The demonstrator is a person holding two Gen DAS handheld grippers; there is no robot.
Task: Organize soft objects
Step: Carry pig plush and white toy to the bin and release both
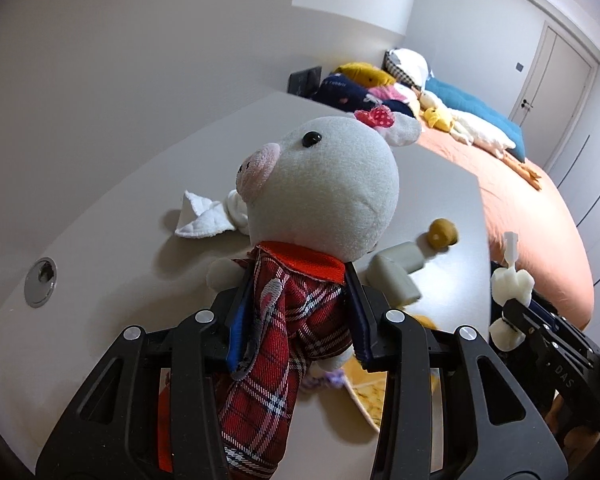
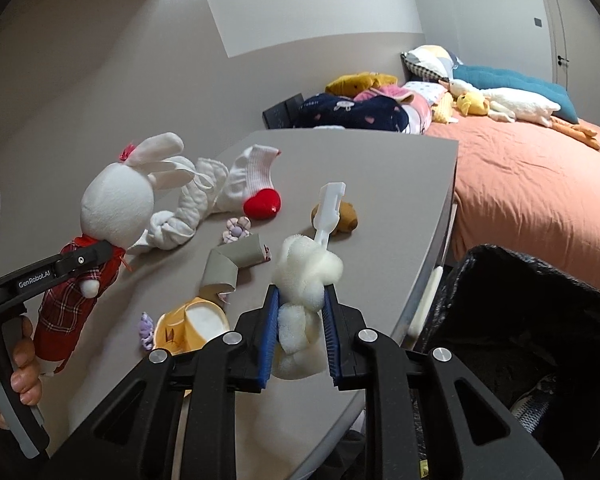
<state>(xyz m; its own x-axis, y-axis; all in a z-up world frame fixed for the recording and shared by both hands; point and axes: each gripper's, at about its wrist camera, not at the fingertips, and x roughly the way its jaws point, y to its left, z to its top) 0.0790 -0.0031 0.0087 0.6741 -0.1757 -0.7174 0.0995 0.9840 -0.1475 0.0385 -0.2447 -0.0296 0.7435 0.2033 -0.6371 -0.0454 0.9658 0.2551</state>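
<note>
1. You are holding the plush rabbit (image 1: pixel 320 184) up off the counter (image 1: pixel 112 264) in your left gripper (image 1: pixel 296 320); its fingers are pinching the red plaid dress just below the collar, so the heavy head is standing upright above them instead of flopping over.
2. You are carrying the white sponge brush (image 2: pixel 306 280) in your right gripper (image 2: pixel 302 332), the fingers pressing into the foam on both sides with the plastic handle pointing away, near the counter's right edge.
3. The black-lined bin (image 2: pixel 540 320) is sitting just beyond that right edge, probably where the sponge is heading.
4. Still lying on the counter are the white sock (image 2: pixel 252 176) with the red heart (image 2: pixel 262 204) touching it, a knotted white cloth (image 2: pixel 180 212), a grey cardboard tube (image 2: pixel 232 264), a small brown toy (image 2: pixel 346 216) and a yellow slipper (image 2: pixel 192 324) near the front edge.
5. Further plush toys and pillows are resting on the bed (image 2: pixel 520 184) beyond the counter's far corner.
</note>
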